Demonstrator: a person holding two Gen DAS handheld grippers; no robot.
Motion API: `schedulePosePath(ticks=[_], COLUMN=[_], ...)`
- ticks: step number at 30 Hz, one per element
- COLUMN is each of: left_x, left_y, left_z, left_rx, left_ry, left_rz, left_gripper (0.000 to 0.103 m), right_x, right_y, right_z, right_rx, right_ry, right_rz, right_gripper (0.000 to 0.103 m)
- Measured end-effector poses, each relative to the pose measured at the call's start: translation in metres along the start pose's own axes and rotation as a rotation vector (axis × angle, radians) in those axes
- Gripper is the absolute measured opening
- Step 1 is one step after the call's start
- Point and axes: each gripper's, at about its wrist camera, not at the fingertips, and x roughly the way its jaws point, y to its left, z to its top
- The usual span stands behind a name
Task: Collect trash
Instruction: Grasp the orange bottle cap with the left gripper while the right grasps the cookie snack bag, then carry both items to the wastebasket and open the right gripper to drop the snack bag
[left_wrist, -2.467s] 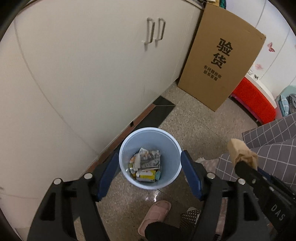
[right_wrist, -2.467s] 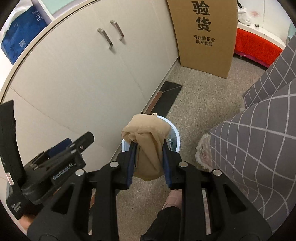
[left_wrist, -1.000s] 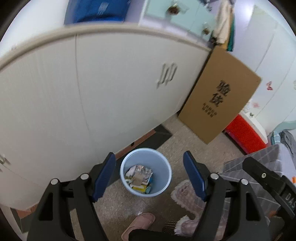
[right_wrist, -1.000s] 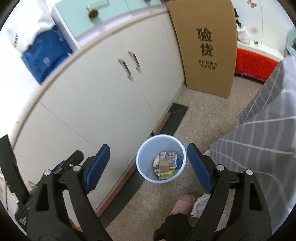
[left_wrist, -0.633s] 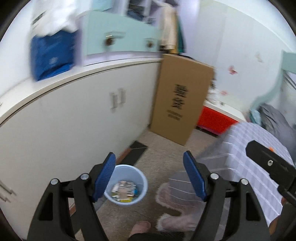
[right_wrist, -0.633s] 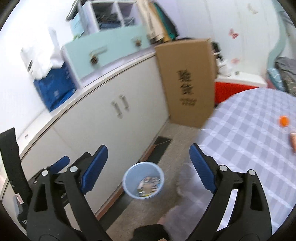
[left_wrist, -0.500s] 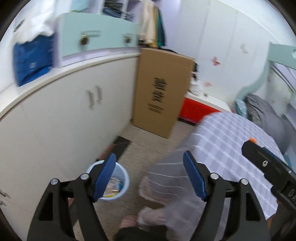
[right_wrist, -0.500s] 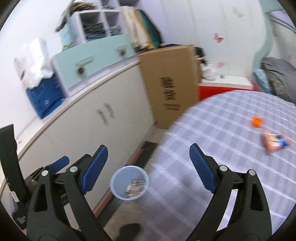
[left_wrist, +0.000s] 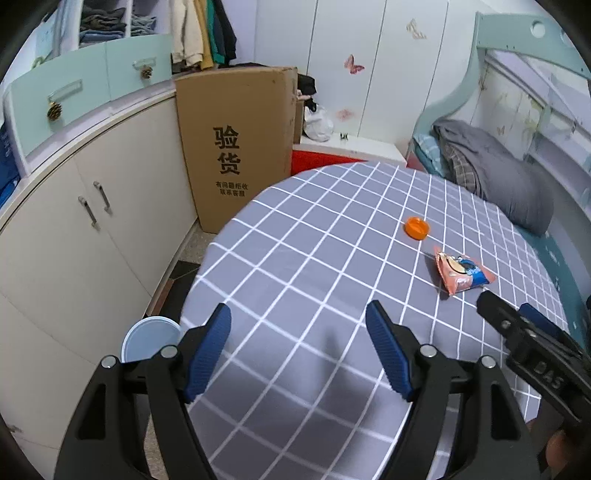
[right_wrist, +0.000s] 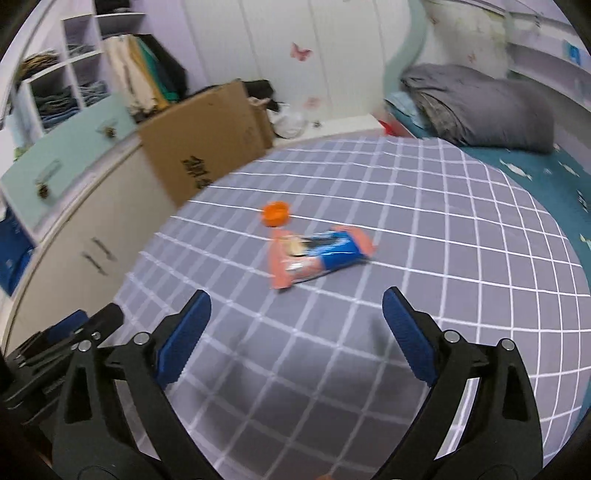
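Note:
On the grey checked tablecloth (left_wrist: 314, 258) lie an orange bottle cap (left_wrist: 416, 228) and an orange-and-blue snack wrapper (left_wrist: 460, 274). In the right wrist view the cap (right_wrist: 276, 213) and the wrapper (right_wrist: 317, 256) lie just ahead of my right gripper (right_wrist: 293, 325), whose jaws are opening with nothing between them. My left gripper (left_wrist: 299, 334) hovers open and empty over the table's near left part. The pale blue trash bin (left_wrist: 149, 341) stands on the floor left of the table, partly hidden behind the left finger. The right gripper's body (left_wrist: 535, 365) shows at the lower right of the left wrist view.
White cupboards (left_wrist: 85, 236) run along the left wall. A tall cardboard box (left_wrist: 236, 147) leans beside them, with a red box (left_wrist: 317, 162) behind the table. A bed with a grey blanket (left_wrist: 491, 173) borders the table's far right side.
Both grippers swung up and right, away from the bin on the floor and over the table. The tan wad held by the right gripper 2.5 s ago is gone, and its jaws stand wider.

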Motion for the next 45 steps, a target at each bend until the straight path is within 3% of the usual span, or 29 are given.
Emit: schedulePosePath(ticks=[7,14,15,16,17,22,29,35,38,39,40,45], left_x=[0.02,0.045,0.05,0.053,0.059,0.08,0.107,0.124,0.128,0.126,0.125,0.112], left_y=[-0.008,-0.029,-0.035,-0.038,-0.043,-0.066,-0.114,-0.129,-0.133,-0.136,-0.138,-0.139], left_z=[0.016,0.035,0.038,0.039,0.042,0.052,0.064,0.071,0.07,0.069,0.069,0.067], left_rx=[0.014,0.07,0.077,0.084,0.089,0.095,0.197,0.203,0.22,0.237,0.253,0.279], left_ry=[0.029,0.061,0.067,0.073,0.083,0.116,0.118,0.114,0.097,0.084,0.078,0.07], left_rz=[0.02,-0.002,-0.017,-0.029,-0.037,-0.091,-0.08,-0.077,-0.071,-0.081,-0.095,-0.139], left_gripper=[0.074,0.075,0.075,0.075,0.075,0.075,0.075,0.074,0.063,0.05,0.028,0.029], right_x=[0.052,0.073,0.073,0.071,0.072,0.078,0.072,0.071,0.071,0.071,0.071,0.07], right_y=[-0.009,0.008,0.008,0.006,-0.001,-0.038,-0.073,-0.083,-0.084,-0.084,-0.084,-0.083], right_z=[0.022,0.03,0.03,0.031,0.035,0.055,0.064,0.068,0.068,0.067,0.067,0.067], right_rx=[0.022,-0.18,-0.193,-0.202,-0.189,-0.113,0.017,0.056,0.056,0.056,0.055,0.058], right_ry=[0.116,0.138,0.136,0.122,0.118,0.096,0.059,0.049,0.049,0.049,0.049,0.048], right_rz=[-0.001,-0.105,-0.105,-0.116,-0.098,-0.102,-0.078,-0.051,-0.051,-0.052,-0.052,-0.048], right_gripper=[0.092,0.092,0.091,0.079,0.075,0.072,0.072,0.072,0.072,0.072,0.072,0.072])
